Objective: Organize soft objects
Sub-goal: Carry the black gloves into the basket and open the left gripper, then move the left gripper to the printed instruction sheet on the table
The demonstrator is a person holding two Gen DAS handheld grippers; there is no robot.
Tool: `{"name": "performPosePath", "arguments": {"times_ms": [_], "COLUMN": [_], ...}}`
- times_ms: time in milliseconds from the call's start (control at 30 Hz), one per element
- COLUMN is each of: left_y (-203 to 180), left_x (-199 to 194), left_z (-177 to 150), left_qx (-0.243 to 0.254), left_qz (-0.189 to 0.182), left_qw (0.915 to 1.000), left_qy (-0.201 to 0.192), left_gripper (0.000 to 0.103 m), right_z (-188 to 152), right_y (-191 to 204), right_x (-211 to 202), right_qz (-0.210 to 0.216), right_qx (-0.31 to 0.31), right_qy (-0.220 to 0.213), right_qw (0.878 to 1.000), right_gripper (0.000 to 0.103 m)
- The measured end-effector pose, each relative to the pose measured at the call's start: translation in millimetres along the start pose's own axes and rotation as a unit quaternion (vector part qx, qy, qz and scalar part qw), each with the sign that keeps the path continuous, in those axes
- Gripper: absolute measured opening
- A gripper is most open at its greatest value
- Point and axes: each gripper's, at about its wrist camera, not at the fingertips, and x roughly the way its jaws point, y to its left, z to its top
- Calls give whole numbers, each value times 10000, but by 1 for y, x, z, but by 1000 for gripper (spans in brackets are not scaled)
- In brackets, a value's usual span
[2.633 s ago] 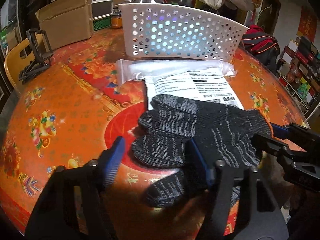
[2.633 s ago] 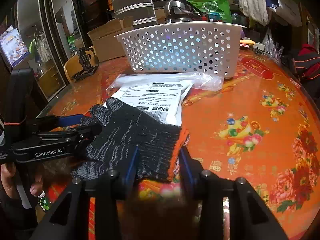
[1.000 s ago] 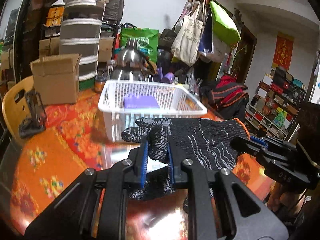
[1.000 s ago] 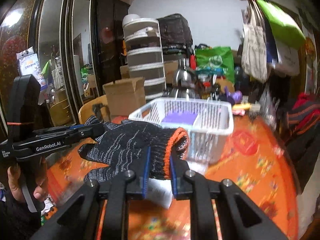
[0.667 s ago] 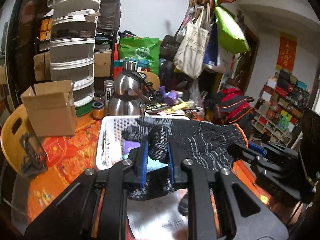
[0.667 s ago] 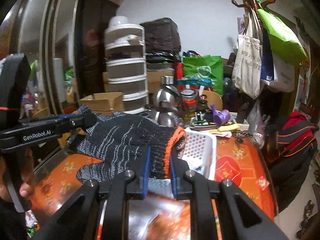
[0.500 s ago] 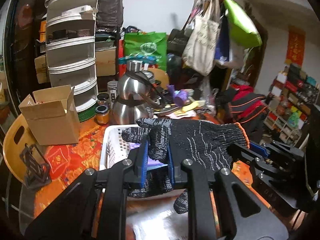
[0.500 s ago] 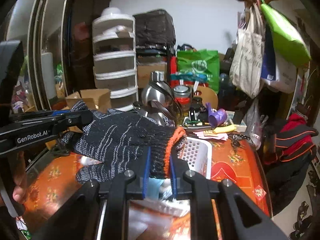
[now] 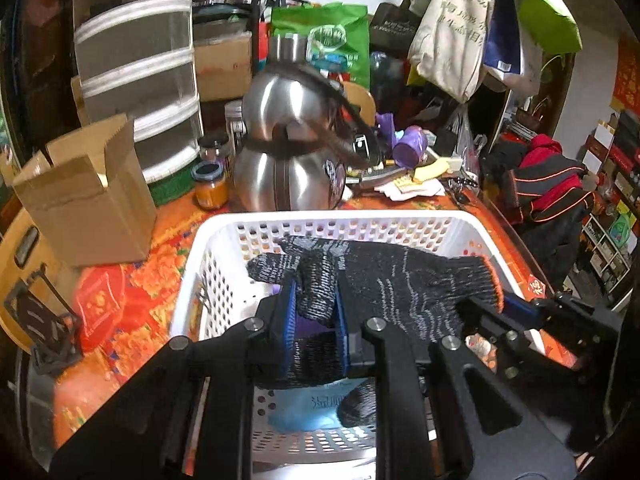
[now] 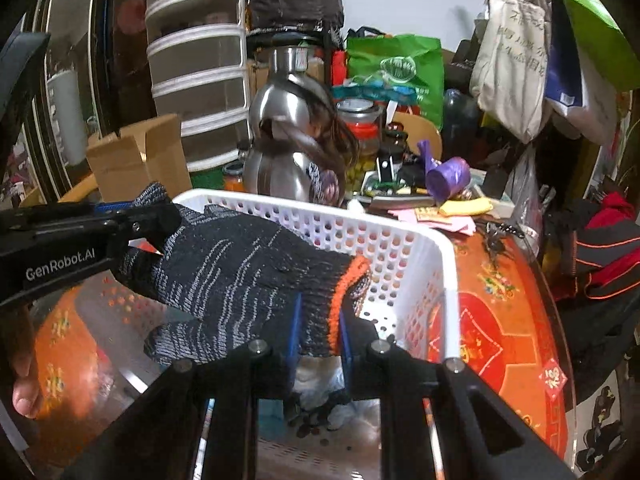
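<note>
Glove (image 9: 384,280), earlier lying on the table, is now hanging over the white basket (image 9: 340,216), stretched horizontally, orange cuff toward frame right; left gripper (image 9: 314,316) is pinching its fingers, right gripper (image 10: 318,330) its cuff.

glove (image 9: 384,276) over basket (image 9: 224,236), kettle (image 9: 288,152) behind

One black knitted glove (image 9: 394,280) with an orange cuff. Two tools: the left tool (image 9: 314,316) and the right tool (image 10: 318,330). One white basket (image 9: 336,216). One steel kettle (image 9: 288,160), one cardboard box (image 9: 86,196), one purple cup (image 10: 448,174), and one or perhaps two small jars (image 9: 208,186); blur hides the rest.
</note>
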Motion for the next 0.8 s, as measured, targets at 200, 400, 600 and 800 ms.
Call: {"name": "performPosePath", "arguments": {"times_ms": [200,400,600,800], "left_y": [6,22,32,36], "left_x": [29,26,14,4], "left_z": [-17,-31,-40,-54], "left_qx": [-59,-43,-8,46], "left_qz": [-7,355,302,313], "left_qw": [9997,9994,9994,9994], "left_qy": [238,-40,-140,-101], "left_gripper": [30,82,82,82], "right_z": [-6,-8,-9,-15], "right_y": [3,-1,-7,-5], "right_x": [6,-12,-17,-22], "right_qz": [-145,-355,-276,-50], "right_qx": [-97,-144,61,197], "right_qy": [19,-324,-225,-201], "right_qw": [9998,9987,9993,9996], "right_gripper": [38,92,92,92]}}
